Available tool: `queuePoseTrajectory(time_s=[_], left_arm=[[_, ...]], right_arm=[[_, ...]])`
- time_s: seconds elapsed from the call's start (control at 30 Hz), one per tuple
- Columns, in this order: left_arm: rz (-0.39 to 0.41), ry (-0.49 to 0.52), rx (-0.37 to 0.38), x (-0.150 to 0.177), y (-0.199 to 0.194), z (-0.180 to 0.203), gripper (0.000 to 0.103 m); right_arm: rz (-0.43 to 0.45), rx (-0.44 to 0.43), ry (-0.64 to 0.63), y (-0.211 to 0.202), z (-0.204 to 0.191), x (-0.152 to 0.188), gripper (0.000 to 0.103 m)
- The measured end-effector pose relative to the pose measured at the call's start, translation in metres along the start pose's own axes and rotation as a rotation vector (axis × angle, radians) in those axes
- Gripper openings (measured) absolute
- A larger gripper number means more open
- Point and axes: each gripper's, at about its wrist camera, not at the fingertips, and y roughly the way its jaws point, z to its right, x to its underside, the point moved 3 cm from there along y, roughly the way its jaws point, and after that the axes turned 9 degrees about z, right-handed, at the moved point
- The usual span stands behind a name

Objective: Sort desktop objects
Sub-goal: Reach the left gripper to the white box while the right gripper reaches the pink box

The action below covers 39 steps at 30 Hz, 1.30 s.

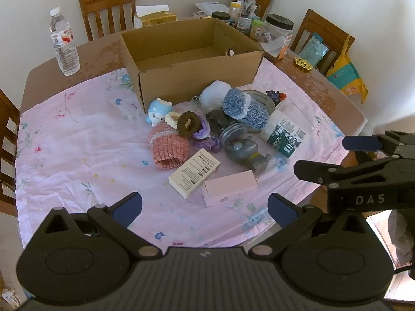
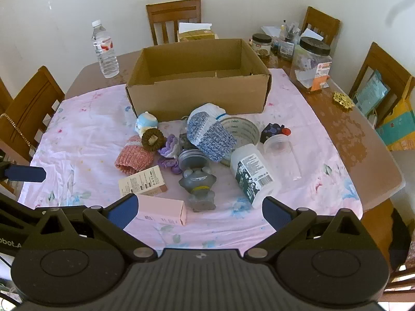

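Both grippers are hovering over the near edge of the tabletop [image 2: 363, 140], nothing grasped: left gripper [image 1: 205, 207] is sitting released with jaws spread wide, right gripper [image 2: 199, 211] likewise released, jaws wide apart. Scanning left to right in the right wrist view: water bottle [image 2: 105, 50] is standing upright at 10 o'clock on bare wood, off the pink floral cloth [image 2: 77, 134]. Cardboard box [image 2: 199, 77] is sitting open at 12 o'clock, back edge of the cloth. The clutter is lying in a pile just in front of it: blue-white figurine [image 2: 145, 125] at the left, brown scrunchie [image 2: 153, 140] touching it, pink knit sleeve [image 2: 133, 158] below, white printed box [image 2: 142, 182] and pink box [image 2: 162, 211] nearest the left finger. Centre: purple knit bits [image 2: 168, 150], grey figurine [image 2: 199, 186] lying on its back, blue knit sleeve [image 2: 210, 137] resting over the tape roll [image 2: 243, 129]. Right of centre: white bottle [image 2: 253, 175] lying on its side, clear jar [image 2: 281, 153] beside it, dark toy [image 2: 272, 131] behind. Big black-lidded jar [image 2: 311, 63] is standing at 2 o'clock on bare wood, gold coaster [image 2: 343, 99] further right.
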Motion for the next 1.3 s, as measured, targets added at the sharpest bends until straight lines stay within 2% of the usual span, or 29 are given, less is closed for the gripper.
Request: queuePoseTrajectory(time_s=[0.37,0.5,0.7,1.03,1.3], left_arm=[[0.039,0.007,-0.015,0.004,-0.005,0.003,0.102],[0.044,0.032,0.027,0.004,-0.005,0.001,0.102],[0.095,0.069,0.104,0.004,-0.006,-0.01,0.102],[0.054,0.12,0.103,0.0,0.014,-0.041,0.102],[0.048,0.15,0.153,-0.002,0.028,-0.062,0.102]], right_arm=[[0.029,-0.043,-0.033,-0.007,0.002,0.007,0.103],[0.026,-0.048,-0.029,-0.007,0.0,0.011,0.103],[0.02,-0.032,-0.016,0.001,-0.01,0.016,0.103],[0.01,-0.012,0.018,0.014,-0.032,0.022,0.103],[-0.001,-0.001,0.051,0.032,-0.046,0.024,0.103]])
